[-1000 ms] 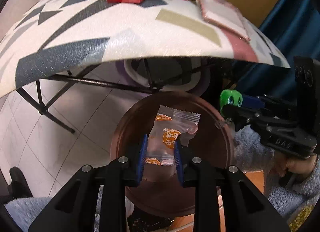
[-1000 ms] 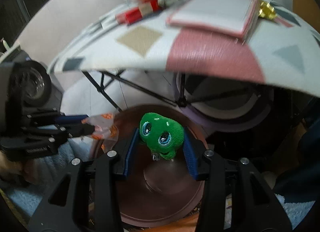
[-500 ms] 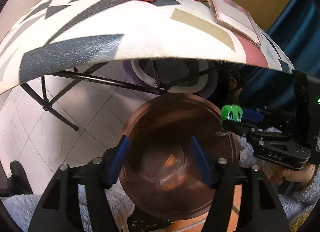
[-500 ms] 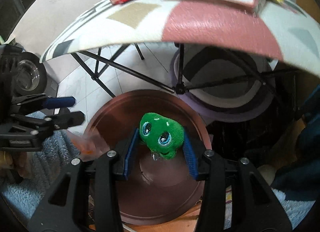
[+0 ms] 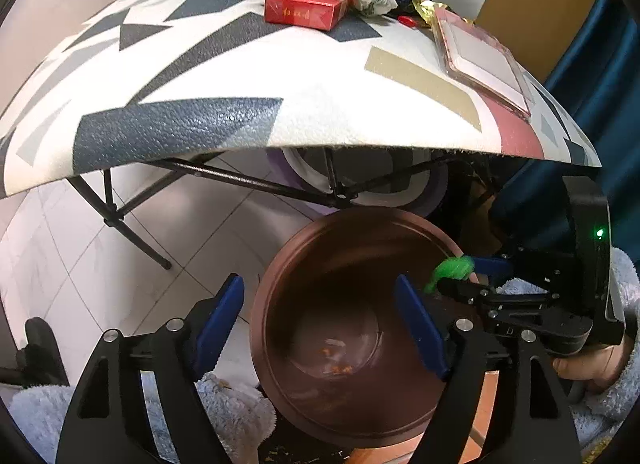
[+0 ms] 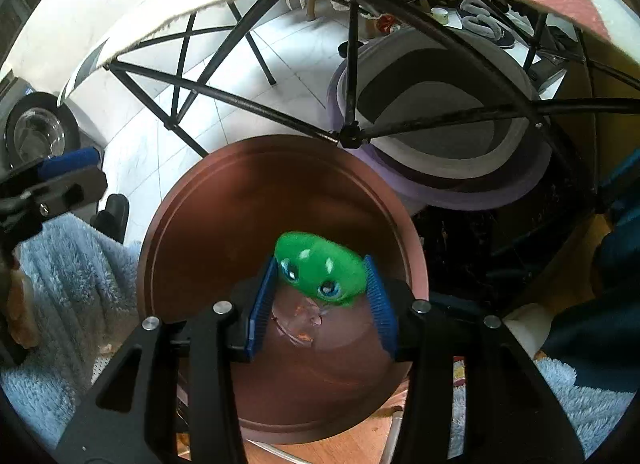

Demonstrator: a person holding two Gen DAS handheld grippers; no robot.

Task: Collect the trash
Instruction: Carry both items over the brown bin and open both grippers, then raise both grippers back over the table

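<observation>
A brown round bin (image 5: 258, 328) stands on the floor under the table's edge. At its bottom lies a clear candy wrapper with orange print (image 5: 336, 356). My left gripper (image 5: 318, 288) hangs over the bin, its jaws opening wide with nothing between them. My right gripper (image 6: 321, 278) is low over the bin (image 6: 160, 223), its jaws just starting to open. A green plush toy (image 6: 316, 256) with blue eyes, tilted and blurred, sits between its blue pads (image 6: 262, 300), which still touch its sides. The left wrist view shows that toy (image 5: 452, 268) over the bin's right rim.
The patterned table (image 5: 280, 83) bears a red box (image 5: 304, 9), a pink-edged pad (image 5: 480, 51), crumpled paper and packets at the back. Black folding legs (image 5: 132, 232) and a round grey and purple cushion (image 6: 440, 143) are under it. Fluffy blue sleeves flank the bin.
My left gripper opened and let go of the wrapper, which fell to the bin's bottom. My right gripper sank toward the bin, and the green toy tipped forward between its pads.
</observation>
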